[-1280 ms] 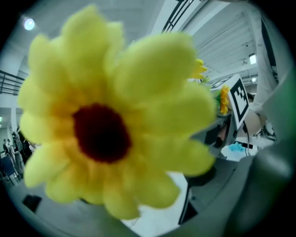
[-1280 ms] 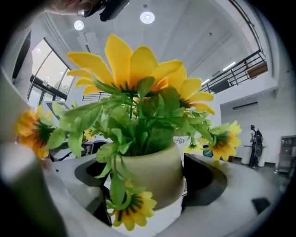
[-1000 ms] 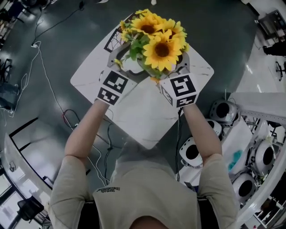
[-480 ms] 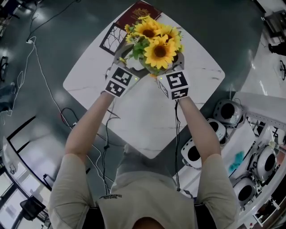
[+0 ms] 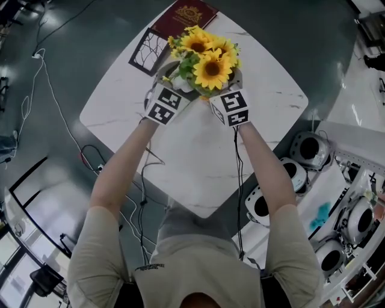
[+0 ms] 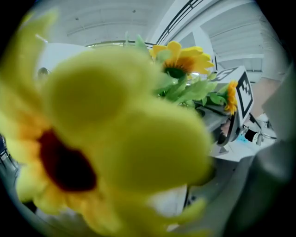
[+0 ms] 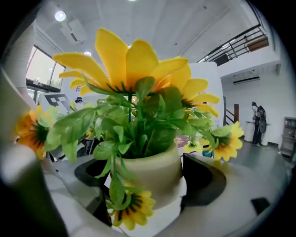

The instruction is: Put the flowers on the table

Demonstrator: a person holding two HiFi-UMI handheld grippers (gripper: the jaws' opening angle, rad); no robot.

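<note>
1. Dark grey floor (image 5: 301, 36) surrounds a white, marble-look table (image 5: 264, 120) with rounded corners. A red booklet (image 5: 183, 17) and a black-and-white patterned card (image 5: 146, 51) lie at its far corner.
2. Sunflowers (image 5: 204, 57) in a cream pot (image 7: 148, 173) are held over the table's far half, just beside the booklet and card, between 2 grippers at arm's length.
3. Right gripper (image 5: 236, 83): its 2 dark jaws press on opposite sides of the pot, clamping it.
4. Left gripper (image 5: 168, 84): it reaches in at the pot's other side, but whether its jaws clamp anything cannot be told.
5. Key relation: the pot stands upright, stems pointing up, with the tabletop directly beneath, so the placing move is probably straight down. Both hands sit equally near. Whether the base already touches the table cannot be told.
6. Only the head view shows where the pot sits over the table. Only the right gripper view shows the pot and the grip. A blurred bloom fills the left gripper view.
</note>
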